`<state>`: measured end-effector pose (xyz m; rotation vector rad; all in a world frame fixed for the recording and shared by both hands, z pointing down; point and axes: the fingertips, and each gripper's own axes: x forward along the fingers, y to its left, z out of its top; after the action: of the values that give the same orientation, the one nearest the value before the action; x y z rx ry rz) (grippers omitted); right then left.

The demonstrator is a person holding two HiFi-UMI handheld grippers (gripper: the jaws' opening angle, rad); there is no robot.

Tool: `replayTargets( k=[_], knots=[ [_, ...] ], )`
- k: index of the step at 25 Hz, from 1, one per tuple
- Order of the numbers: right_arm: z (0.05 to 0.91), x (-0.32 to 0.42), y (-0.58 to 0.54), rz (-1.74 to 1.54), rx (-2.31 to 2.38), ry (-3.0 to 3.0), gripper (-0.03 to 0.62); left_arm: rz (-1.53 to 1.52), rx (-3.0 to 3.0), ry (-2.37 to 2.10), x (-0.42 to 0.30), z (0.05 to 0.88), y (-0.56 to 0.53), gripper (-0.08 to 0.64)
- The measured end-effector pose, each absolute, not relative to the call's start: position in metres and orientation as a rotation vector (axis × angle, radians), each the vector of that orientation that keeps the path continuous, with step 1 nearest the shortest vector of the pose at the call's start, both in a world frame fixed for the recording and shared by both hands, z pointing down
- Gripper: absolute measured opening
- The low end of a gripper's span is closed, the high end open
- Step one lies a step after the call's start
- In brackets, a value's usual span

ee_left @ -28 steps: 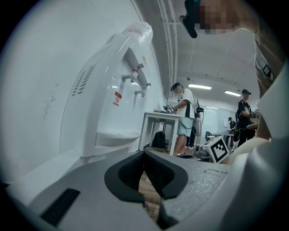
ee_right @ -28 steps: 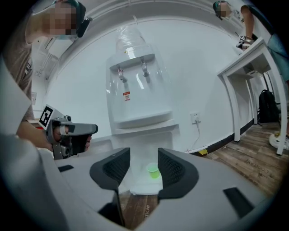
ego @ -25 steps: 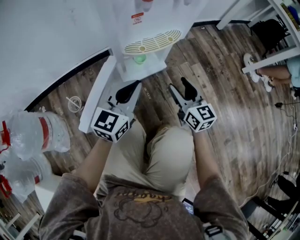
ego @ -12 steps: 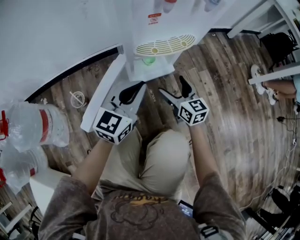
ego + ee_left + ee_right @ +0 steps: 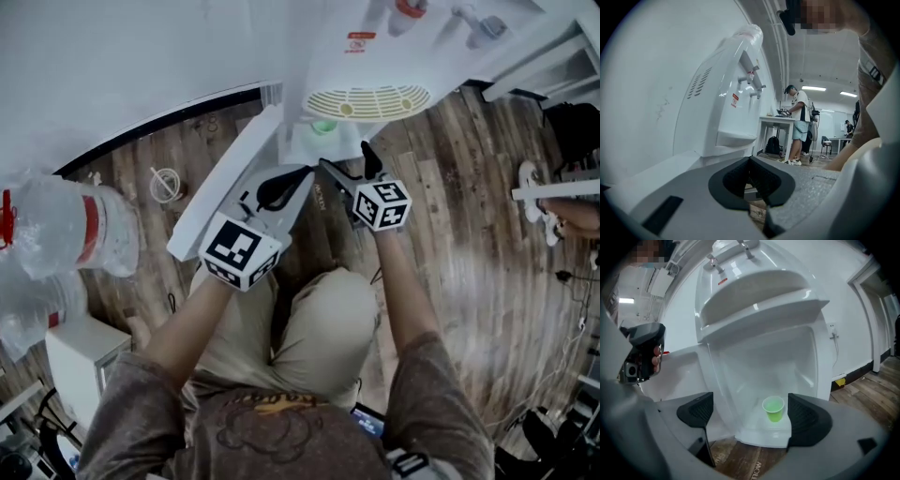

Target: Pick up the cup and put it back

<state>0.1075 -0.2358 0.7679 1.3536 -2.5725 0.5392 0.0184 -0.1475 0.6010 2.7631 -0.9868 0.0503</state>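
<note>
Far left, on the wood floor (image 5: 469, 272): big clear water bottle (image 5: 66, 234) with a red band. Just right of it, a small ring (image 5: 167, 183) flat on the boards (too small to tell what kind).

Next, a long white panel (image 5: 230, 183), slanting from the foot of the water dispenser (image 5: 375, 47) toward the near left.

Over the panel's far end, left gripper (image 5: 302, 172): closed, dark pads pressed together at the tips, nothing between them, pointing toward the dispenser's foot.

Right of that, green cup (image 5: 774, 408): upright in the open lower recess of the dispenser, under the slotted drip tray (image 5: 368, 100), touched by neither tool.

Just near of the cup, right gripper (image 5: 344, 155): jaws just opened and now spread wide, with hold of nothing. Cup framed between the two pads (image 5: 804, 416) in the right gripper view, yet farther off and clear of both, closer to the right-hand one.

Above the tray, on the dispenser's front, two taps (image 5: 410, 7).

Far right: a shoe (image 5: 532, 178) on the floor beside a white bar (image 5: 558, 190).
</note>
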Motion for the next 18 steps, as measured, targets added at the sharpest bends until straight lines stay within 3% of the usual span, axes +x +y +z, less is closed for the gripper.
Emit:
replayTargets(
  k=[18],
  knots=[
    [0.879,0.095,-0.325,0.559,1.300,-2.400,0.486,0.027,2.657,-1.078,0.004,0.626,-0.169,0.003]
  ],
)
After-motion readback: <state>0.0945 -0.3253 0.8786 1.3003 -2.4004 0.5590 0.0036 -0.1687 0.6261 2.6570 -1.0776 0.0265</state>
